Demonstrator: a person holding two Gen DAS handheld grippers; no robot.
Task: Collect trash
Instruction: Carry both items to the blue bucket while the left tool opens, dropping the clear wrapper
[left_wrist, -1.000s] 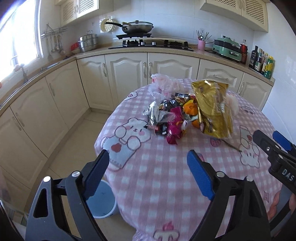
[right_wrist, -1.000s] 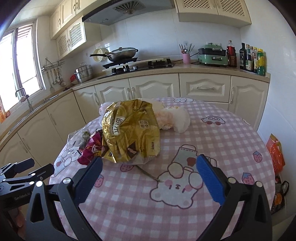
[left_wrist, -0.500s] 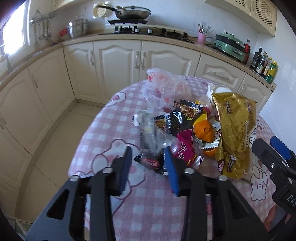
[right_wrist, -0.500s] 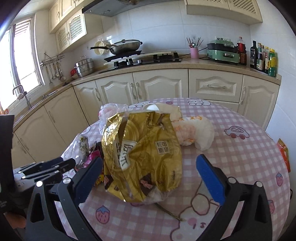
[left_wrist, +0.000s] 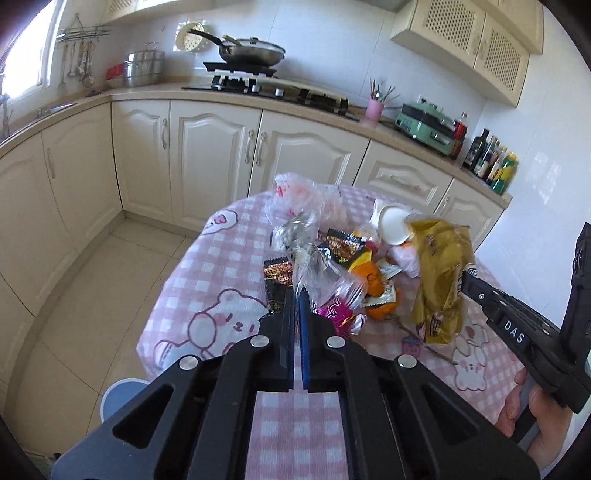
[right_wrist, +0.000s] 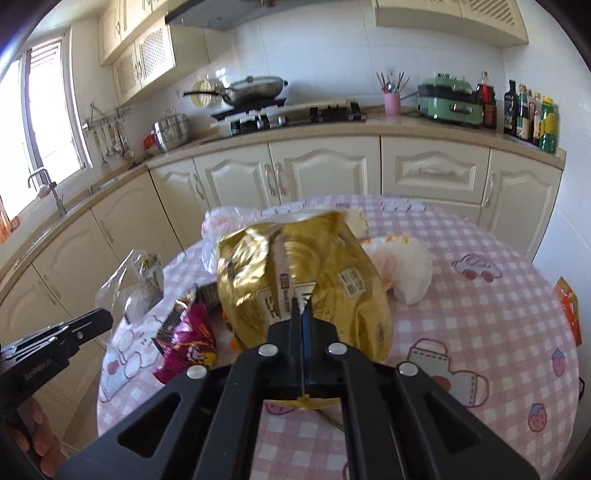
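Observation:
A heap of trash lies on the round table with a pink checked cloth (left_wrist: 221, 266). My left gripper (left_wrist: 297, 291) reaches into the heap's near side. Its jaws are closing tight on a fold of a crumpled clear plastic bag (left_wrist: 310, 258), which stands up from the tips. The same clear plastic bag (right_wrist: 140, 280) rises above the left gripper (right_wrist: 109, 319) in the right wrist view. My right gripper (right_wrist: 301, 308) has its jaws closing on the near face of a big gold foil bag (right_wrist: 325, 266), pads pressing a crease. The right gripper (left_wrist: 466, 281) pinches the gold foil bag (left_wrist: 439, 266) from the right.
Dark and magenta snack wrappers (right_wrist: 188, 336), orange peel (left_wrist: 369, 277), a white cup (left_wrist: 393, 229), a pink-printed plastic bag (left_wrist: 306, 199) and a white plastic bag (right_wrist: 406, 266) lie around. A thin twig (left_wrist: 424, 339) rests on the cloth. A blue bin (left_wrist: 122, 395) stands on the floor left of the table.
The left gripper moved forward into the heap and shut on the clear bag. The right gripper went from wide open to shut on the gold bag, which now stands more upright.

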